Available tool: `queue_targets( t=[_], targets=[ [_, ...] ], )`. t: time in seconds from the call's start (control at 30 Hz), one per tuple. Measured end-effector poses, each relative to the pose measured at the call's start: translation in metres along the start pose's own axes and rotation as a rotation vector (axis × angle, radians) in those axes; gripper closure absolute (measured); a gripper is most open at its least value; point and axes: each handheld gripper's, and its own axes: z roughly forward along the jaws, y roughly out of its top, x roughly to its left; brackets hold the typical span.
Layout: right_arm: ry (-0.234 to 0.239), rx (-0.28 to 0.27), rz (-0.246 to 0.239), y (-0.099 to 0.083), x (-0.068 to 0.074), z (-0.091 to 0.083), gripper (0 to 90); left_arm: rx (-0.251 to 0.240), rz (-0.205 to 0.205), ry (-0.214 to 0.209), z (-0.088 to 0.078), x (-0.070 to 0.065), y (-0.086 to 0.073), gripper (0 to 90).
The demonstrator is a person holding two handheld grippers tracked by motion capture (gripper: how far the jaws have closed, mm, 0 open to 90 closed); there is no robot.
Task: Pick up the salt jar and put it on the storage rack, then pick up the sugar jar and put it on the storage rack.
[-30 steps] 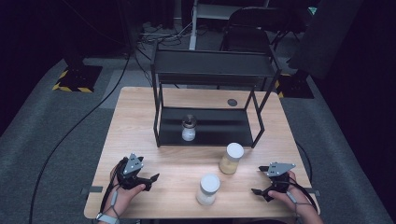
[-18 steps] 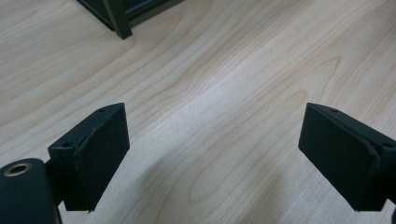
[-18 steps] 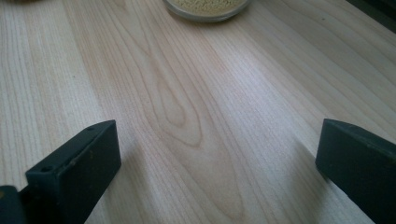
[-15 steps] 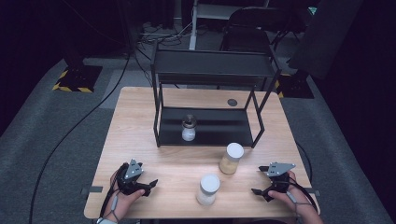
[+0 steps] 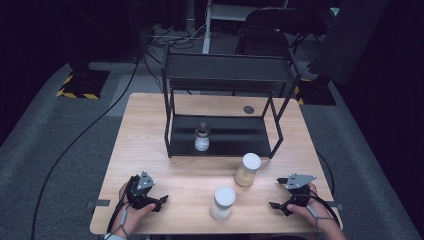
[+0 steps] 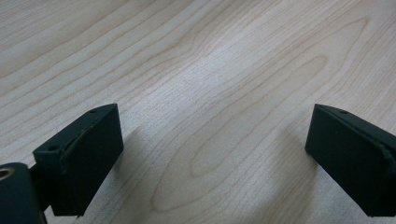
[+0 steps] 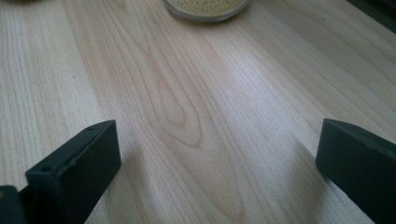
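A: How are the grippers held?
B: The left gripper (image 5: 159, 201) has just been opened wide, nothing between; the right gripper (image 5: 278, 205) is spread wide too.
A: And the jars?
B: The white-lidded jar (image 5: 223, 202) is set between the grippers on the worktop (image 5: 150, 130); the yellow-filled jar (image 5: 247, 170) just beyond it.

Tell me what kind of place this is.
Probably a recording studio or lab, not a home: a wooden table on grey carpet, dark surroundings with loose cables and hazard-striped bases, a black shelf rack and jars staged for handling.
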Motion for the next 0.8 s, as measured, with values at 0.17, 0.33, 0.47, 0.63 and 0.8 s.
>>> queue_targets(
  t=[0.17, 0.33, 0.47, 0.63, 0.8],
  targets=[
    [0.000, 0.000, 0.000, 0.0000, 0.0000, 0.0000, 0.0, 0.002, -0.001, -0.001, 0.0006, 0.0004, 0.0004, 1.8],
    [0.001, -0.001, -0.001, -0.0001, -0.0002, 0.0000, 0.0, 0.002, -0.001, 0.000, 0.0006, 0.0002, 0.0005, 1.7],
    [0.001, 0.000, -0.001, 0.0001, -0.0002, 0.0000, 0.0, 0.001, -0.002, 0.000, 0.0006, 0.0002, 0.0004, 1.7],
    [0.001, 0.001, -0.001, 0.0003, -0.0003, 0.0000, 0.0, 0.002, -0.009, 0.006, 0.0006, -0.0009, 0.0005, 1.6],
    [0.000, 0.000, 0.007, 0.0004, -0.0004, 0.0001, 0.2, 0.001, -0.017, 0.014, 0.0001, -0.0023, -0.0001, 1.7]
  ],
)
